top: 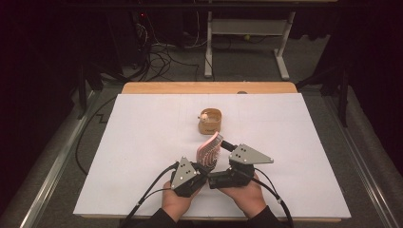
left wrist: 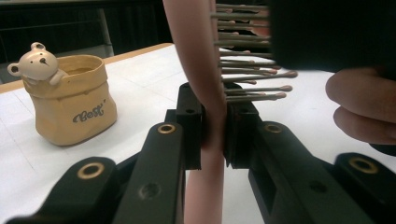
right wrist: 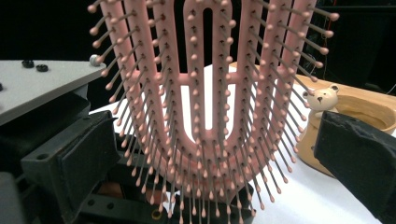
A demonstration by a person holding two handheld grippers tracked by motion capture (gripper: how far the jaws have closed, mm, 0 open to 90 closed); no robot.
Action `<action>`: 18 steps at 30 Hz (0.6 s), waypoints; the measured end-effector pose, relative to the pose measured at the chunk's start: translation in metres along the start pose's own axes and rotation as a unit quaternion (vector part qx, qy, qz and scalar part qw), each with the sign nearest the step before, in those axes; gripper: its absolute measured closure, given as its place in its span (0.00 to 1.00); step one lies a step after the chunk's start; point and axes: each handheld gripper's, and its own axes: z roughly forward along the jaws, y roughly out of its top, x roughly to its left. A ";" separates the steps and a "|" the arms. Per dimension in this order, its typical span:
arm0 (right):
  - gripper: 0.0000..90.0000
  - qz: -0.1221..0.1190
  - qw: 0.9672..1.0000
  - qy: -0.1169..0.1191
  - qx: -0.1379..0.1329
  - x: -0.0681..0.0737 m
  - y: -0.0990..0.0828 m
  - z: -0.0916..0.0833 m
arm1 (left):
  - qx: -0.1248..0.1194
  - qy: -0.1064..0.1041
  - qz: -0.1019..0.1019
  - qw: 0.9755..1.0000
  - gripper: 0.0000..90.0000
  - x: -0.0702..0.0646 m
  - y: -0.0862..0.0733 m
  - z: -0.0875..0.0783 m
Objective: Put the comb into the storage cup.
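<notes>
Left claw [left wrist: 214, 135] clamped on the pink brush [top: 209, 151], right claw [right wrist: 210, 154] apart around its bristles (gently now); steer squarely toward the pot [top: 210, 120].

A: From the high view your table [top: 142, 142] is evenly bright, lit from above, while the room around it sinks almost to black. Shadows under your hands are faint.

B: And your gripper views?

A: In the left gripper view the near black jaws are soft, and the brush [left wrist: 201, 70] is slightly blurred; the pot [left wrist: 70, 98] behind is sharper. In the right gripper view the bristles are crisp at centre, the dark edges smear, and the background stays dim.
</notes>
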 end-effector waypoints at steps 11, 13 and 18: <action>0.08 0.000 1.000 -0.004 -0.014 0.002 0.001 -0.002 | 0.000 0.002 0.001 1.000 0.87 -0.008 -0.002 0.003; 0.10 -0.001 1.000 -0.003 -0.016 0.002 0.002 -0.003 | 0.002 0.000 0.001 1.000 0.87 -0.009 -0.003 0.003; 0.17 0.000 1.000 -0.004 -0.020 0.002 0.002 -0.004 | 0.005 -0.002 0.005 1.000 0.87 -0.011 -0.004 0.005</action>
